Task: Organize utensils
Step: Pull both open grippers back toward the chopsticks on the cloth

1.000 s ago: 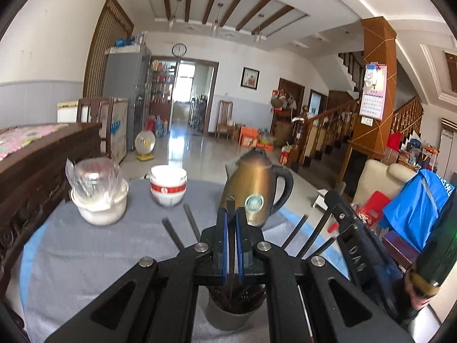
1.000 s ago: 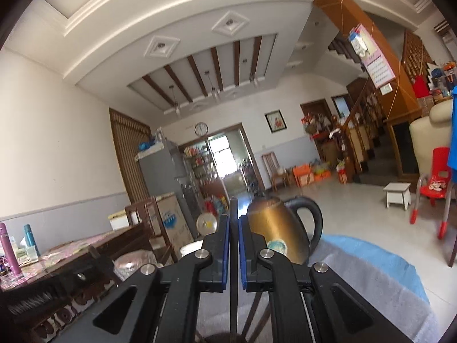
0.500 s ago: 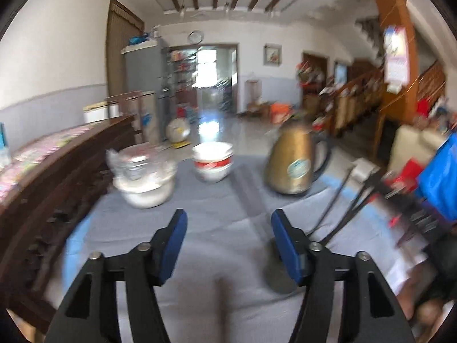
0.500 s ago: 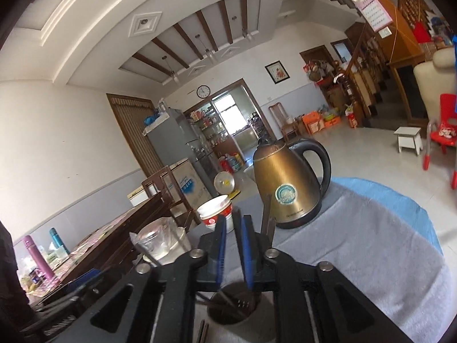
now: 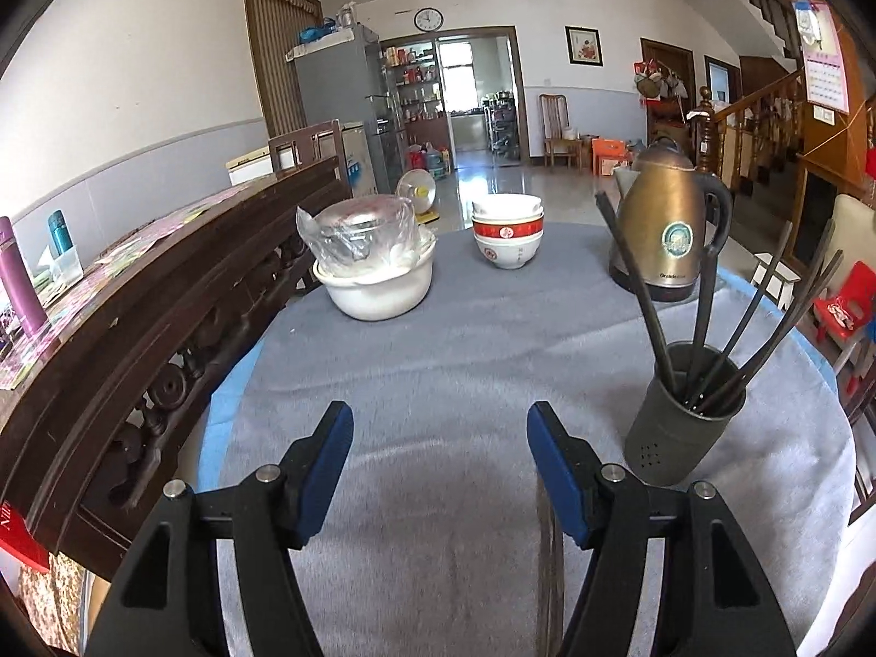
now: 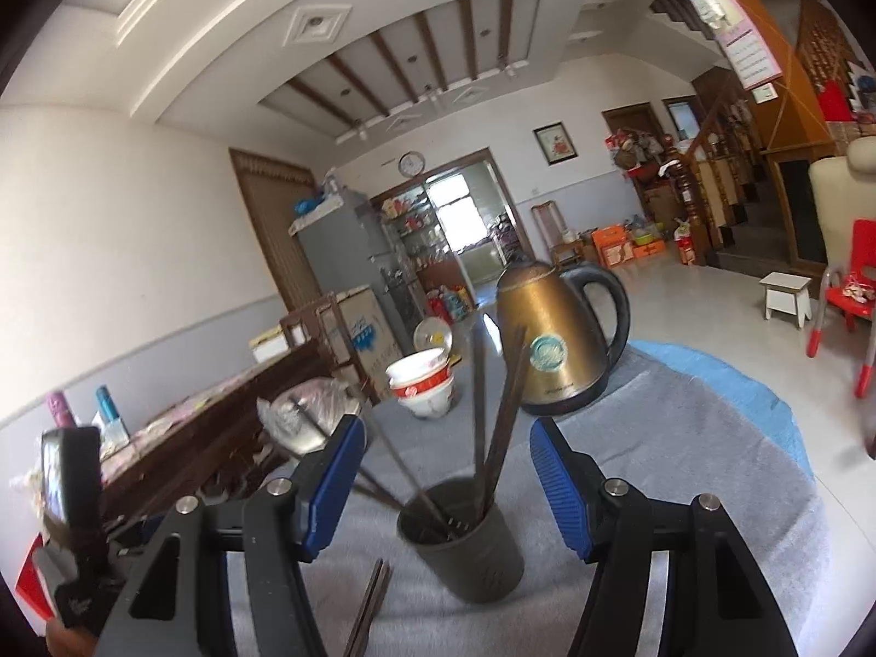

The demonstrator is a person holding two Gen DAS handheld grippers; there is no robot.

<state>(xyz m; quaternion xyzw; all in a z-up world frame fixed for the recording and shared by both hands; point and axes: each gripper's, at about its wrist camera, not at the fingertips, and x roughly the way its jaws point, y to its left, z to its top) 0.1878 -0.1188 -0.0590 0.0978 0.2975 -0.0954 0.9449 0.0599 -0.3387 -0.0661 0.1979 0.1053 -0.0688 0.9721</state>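
A dark grey utensil holder (image 5: 684, 427) stands on the grey cloth at the right, with several dark chopsticks (image 5: 706, 306) leaning in it. My left gripper (image 5: 441, 460) is open and empty, low over the cloth to the holder's left. A dark chopstick pair (image 5: 547, 569) lies on the cloth under its right finger. In the right wrist view the holder (image 6: 462, 542) sits between the open blue pads of my right gripper (image 6: 443, 471), with chopsticks (image 6: 495, 427) standing in it. A loose chopstick pair (image 6: 369, 607) lies on the cloth to the holder's left.
A brass kettle (image 5: 665, 235) stands behind the holder. Stacked red and white bowls (image 5: 506, 230) and a white bowl with a plastic-wrapped lid (image 5: 375, 263) sit at the far side. A dark wooden rail (image 5: 164, 295) runs along the left edge.
Both grippers have opened and let go of their chopsticks, which now stand in the holder. My left gripper has drawn back and left of the holder. My right gripper has pulled back above it.
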